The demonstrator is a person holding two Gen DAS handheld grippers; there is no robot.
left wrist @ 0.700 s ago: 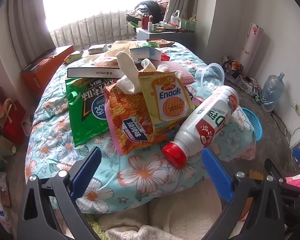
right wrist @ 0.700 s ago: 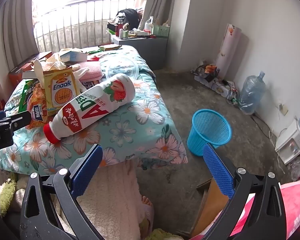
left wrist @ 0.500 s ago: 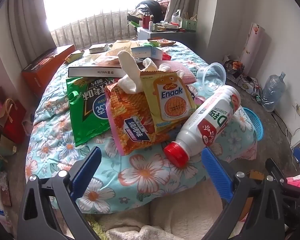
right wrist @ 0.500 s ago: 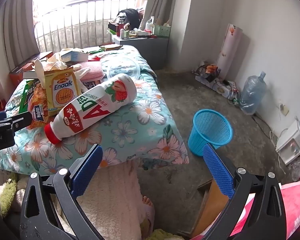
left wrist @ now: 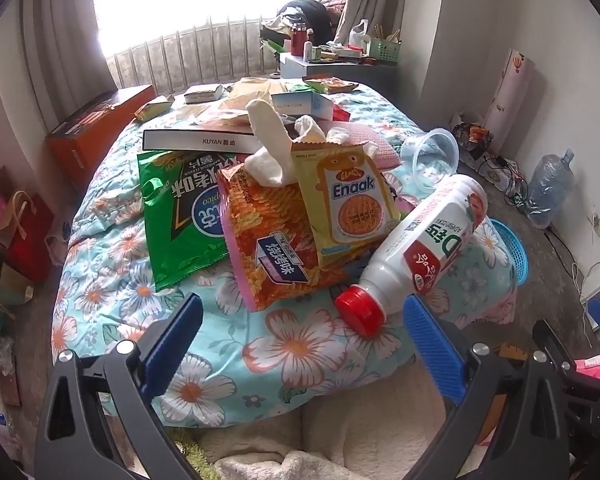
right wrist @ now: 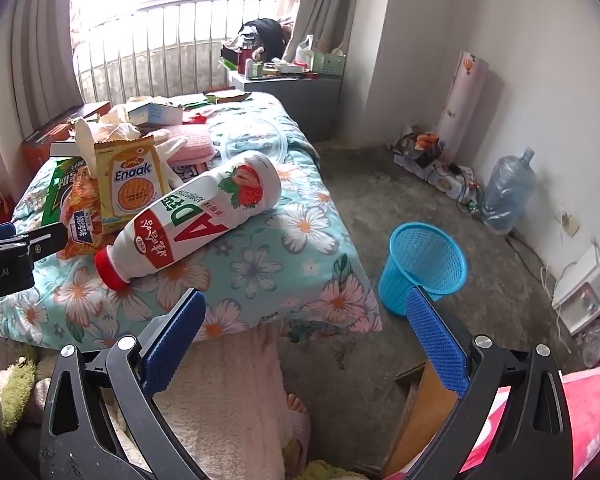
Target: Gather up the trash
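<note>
One bottle (left wrist: 428,240), three snack bags (left wrist: 276,240) on the bed (left wrist: 300,344); one bin (right wrist: 422,266). Both grippers (left wrist: 300,320) (right wrist: 306,320) gape wide, empty.

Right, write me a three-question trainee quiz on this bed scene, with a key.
1. True or false: the white bottle stands upright on the bed.
2. Where is the blue basket? A) on the bed B) on the floor beside the bed C) on the nightstand
3. Fill in: the left gripper and the right gripper each hold ____.

Key: 1 false, it lies on its side. 2 B. 3 nothing, both are open.
</note>
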